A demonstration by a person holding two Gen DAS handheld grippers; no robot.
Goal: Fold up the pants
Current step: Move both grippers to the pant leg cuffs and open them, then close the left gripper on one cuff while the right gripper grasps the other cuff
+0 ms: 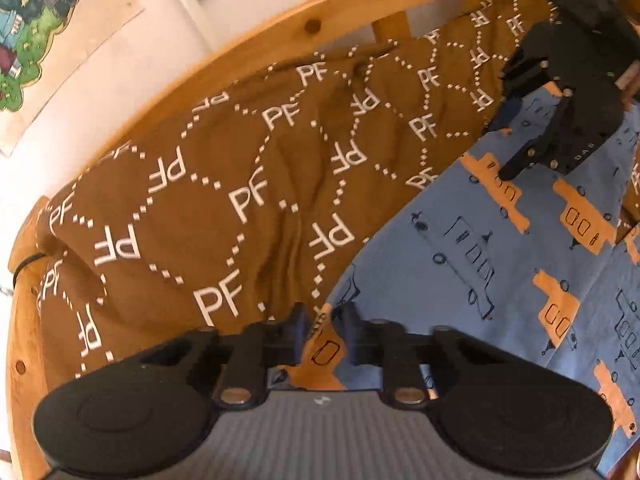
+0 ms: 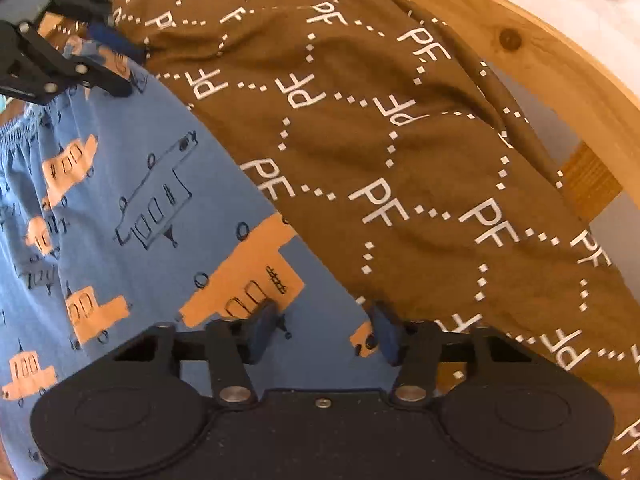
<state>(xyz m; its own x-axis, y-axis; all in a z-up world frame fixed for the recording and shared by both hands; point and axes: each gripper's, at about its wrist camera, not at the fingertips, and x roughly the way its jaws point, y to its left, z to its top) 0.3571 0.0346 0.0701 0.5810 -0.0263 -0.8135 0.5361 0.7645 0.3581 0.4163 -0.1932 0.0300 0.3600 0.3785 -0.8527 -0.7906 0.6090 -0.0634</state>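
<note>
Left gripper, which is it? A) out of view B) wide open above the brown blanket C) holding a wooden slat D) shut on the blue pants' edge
D: the left gripper has its fingers pinched on the edge of the blue pants, beside the brown blanket.

The pants (image 1: 500,264) are mid-blue, printed with orange vehicle blocks and thin dark outline drawings of the same shapes. Beside them lies a brown blanket (image 1: 248,184) — white "PF" letters set inside dotted white diamonds. The bed frame (image 1: 248,46) is honey-coloured wood with dark knots. On the white wall (image 1: 132,56) hangs a poster (image 1: 36,28) in greens and dark blue. Both hand-held grippers are black — the right hand-held gripper (image 2: 322,330) has blue pads.
</note>
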